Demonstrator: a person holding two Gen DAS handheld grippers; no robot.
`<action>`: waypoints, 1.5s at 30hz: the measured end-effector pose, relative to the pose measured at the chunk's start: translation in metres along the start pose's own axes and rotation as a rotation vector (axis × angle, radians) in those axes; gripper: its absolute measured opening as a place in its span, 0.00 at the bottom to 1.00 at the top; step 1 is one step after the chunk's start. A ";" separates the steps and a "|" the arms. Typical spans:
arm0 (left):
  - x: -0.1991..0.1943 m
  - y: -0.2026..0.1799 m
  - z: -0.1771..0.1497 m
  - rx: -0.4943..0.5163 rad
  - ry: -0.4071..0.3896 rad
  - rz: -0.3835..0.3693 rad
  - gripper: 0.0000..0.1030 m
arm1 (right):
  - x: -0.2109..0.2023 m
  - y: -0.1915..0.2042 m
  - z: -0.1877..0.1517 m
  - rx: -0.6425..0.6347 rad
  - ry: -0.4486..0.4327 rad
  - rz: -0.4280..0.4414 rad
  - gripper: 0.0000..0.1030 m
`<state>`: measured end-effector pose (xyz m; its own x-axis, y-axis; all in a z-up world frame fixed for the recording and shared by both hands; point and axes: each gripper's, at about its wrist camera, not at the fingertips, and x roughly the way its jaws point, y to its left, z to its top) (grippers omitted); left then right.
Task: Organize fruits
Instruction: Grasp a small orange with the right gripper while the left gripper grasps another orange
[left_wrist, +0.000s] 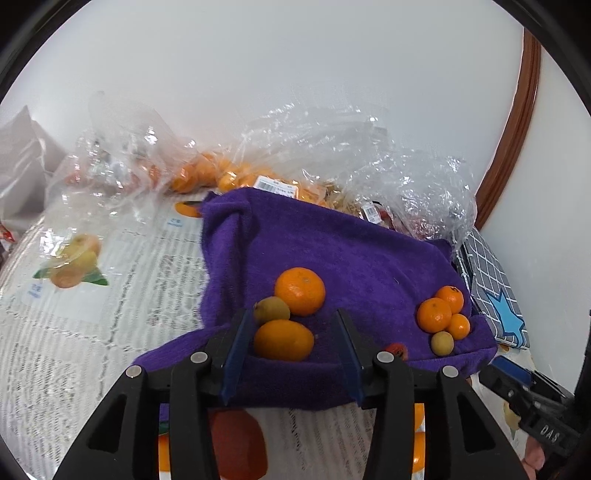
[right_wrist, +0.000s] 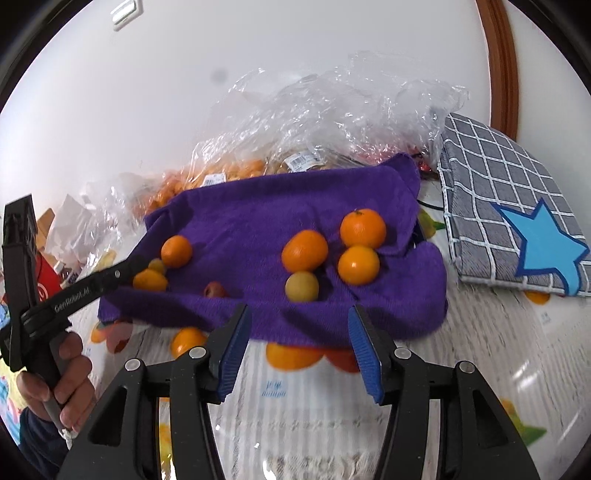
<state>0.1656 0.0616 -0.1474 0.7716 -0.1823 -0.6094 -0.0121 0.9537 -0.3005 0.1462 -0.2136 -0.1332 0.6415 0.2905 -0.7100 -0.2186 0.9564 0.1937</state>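
Purple towel (left_wrist: 332, 243): a thick, fuzzy cloth spread over the desk (left_wrist: 74, 332), rumpled at its edges; all the loose fruit lies on it.
Left fruit group: a round orange mandarin (left_wrist: 300, 291) with dimpled skin, an oval orange fruit (left_wrist: 283, 340) just in front of it, and a small dull yellow-green fruit (left_wrist: 271, 309) touching both.
Right fruit group: 3 round mandarins (right_wrist: 304, 250) and 1 small pale yellow fruit (right_wrist: 302, 287), clustered and touching near the towel's right side.
Small red fruit (right_wrist: 214, 290): lies alone between the 2 groups, near the towel's front fold.
Left gripper (left_wrist: 290, 354): its blue ribbed fingers (left_wrist: 236, 354) stand spread on either side of the oval fruit; no pad presses it.
Right gripper (right_wrist: 299, 350): fingers (right_wrist: 365, 354) spread and empty, hanging over the towel's front edge, short of the right group.
Desk cover: a glossy sheet printed with fruit pictures and grey lace-like patterns.
Plastic bags (right_wrist: 332, 110): clear, crinkled film behind the towel, holding more orange fruit, with white barcode labels.
Checked cloth (right_wrist: 498, 192): grey with a white grid and a blue star, folded at the right.
Only in the right wrist view: a hand (right_wrist: 62, 384) gripping the left gripper's black handle, and a dark sleeve below.
Only in the left wrist view: the right gripper's tip at the lower right edge.
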 end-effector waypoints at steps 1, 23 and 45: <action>-0.003 0.002 -0.001 -0.002 -0.004 0.006 0.43 | -0.003 0.003 -0.002 -0.015 -0.003 -0.021 0.52; -0.031 0.038 -0.019 -0.088 0.012 0.041 0.45 | 0.026 0.079 -0.045 -0.176 0.163 0.100 0.45; -0.020 -0.053 -0.053 0.193 0.162 -0.108 0.45 | -0.013 -0.040 -0.036 -0.031 0.026 0.000 0.39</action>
<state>0.1169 0.0025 -0.1581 0.6497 -0.3062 -0.6958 0.1980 0.9519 -0.2340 0.1202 -0.2571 -0.1568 0.6222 0.2893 -0.7275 -0.2414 0.9548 0.1732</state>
